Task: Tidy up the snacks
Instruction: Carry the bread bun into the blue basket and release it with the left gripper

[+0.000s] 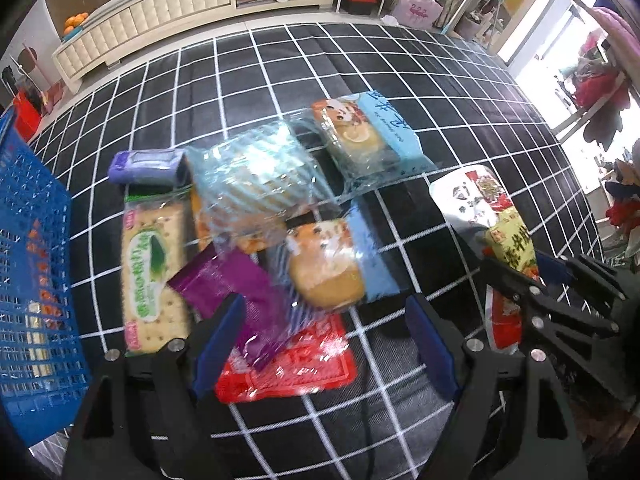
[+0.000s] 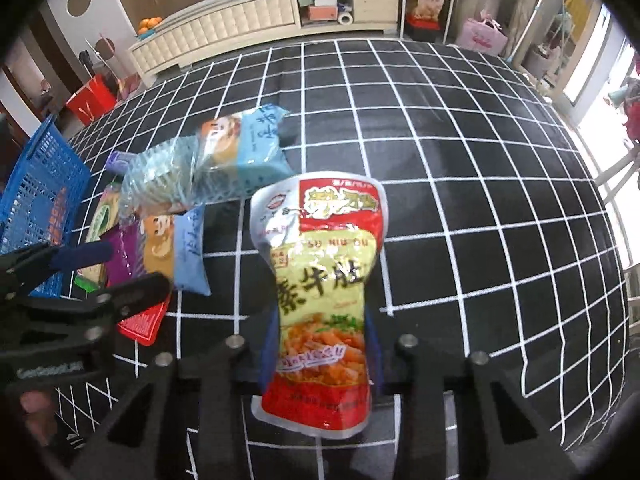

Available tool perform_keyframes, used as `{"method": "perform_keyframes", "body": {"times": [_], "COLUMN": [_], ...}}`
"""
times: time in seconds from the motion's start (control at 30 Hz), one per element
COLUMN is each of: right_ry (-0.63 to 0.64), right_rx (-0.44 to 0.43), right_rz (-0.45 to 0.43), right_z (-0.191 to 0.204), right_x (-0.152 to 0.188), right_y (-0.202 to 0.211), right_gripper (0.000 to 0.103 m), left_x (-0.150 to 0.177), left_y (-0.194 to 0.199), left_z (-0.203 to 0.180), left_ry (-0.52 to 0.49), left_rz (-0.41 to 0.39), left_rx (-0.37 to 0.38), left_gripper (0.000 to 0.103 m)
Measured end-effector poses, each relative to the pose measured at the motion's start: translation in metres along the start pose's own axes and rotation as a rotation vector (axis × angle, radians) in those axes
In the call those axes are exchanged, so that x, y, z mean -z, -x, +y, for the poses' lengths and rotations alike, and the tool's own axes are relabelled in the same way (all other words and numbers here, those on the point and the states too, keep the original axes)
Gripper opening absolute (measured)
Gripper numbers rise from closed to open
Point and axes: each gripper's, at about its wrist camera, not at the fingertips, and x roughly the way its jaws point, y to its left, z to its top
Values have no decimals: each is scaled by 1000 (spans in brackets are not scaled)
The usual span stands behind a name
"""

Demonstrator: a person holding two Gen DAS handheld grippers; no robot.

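A red-and-yellow snack pouch [image 2: 320,300] sits over a black cloth [image 2: 460,200] gridded in white, beside a blue basket [image 2: 40,200].

Snack packets [image 1: 256,216] lying heaped on worktop [image 1: 460,92]; basket [image 1: 36,264] standing left; pouch [image 2: 324,280] sitting right of heap.

Right claw [image 2: 322,356] clamps red-yellow snack pouch [image 2: 324,280], seemingly lifted off checked cloth [image 2: 480,200].

Likely a home living room: cream sideboard [image 2: 248,20] (oranges [image 2: 150,24] atop), gift bag [image 2: 482,38].
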Motion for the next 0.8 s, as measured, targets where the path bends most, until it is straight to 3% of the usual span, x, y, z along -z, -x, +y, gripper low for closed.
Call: {"method": "perform_keyframes", "body": {"times": [0.2, 0.53, 0.67, 0.8], "right_ry": [2, -19, -32, -41], "right_rx": [-19, -59, -60, -66], "right_rz": [-27, 4, 5, 11], "right_z": [2, -6, -9, -8], "right_x": [-8, -11, -11, -10], "right_y": [-6, -21, -20, -18], "right_gripper": [41, 41, 41, 41], "left_x": [-18, -34, -31, -23], "left_y": [-30, -65, -71, -66], "left_z": [-9, -20, -28, -31], "left_ry": [14, 27, 6, -18], "left_rz": [25, 45, 39, 41], "left_rx": [-58, -76, -107, -80], "left_gripper": [80, 80, 71, 61]}}
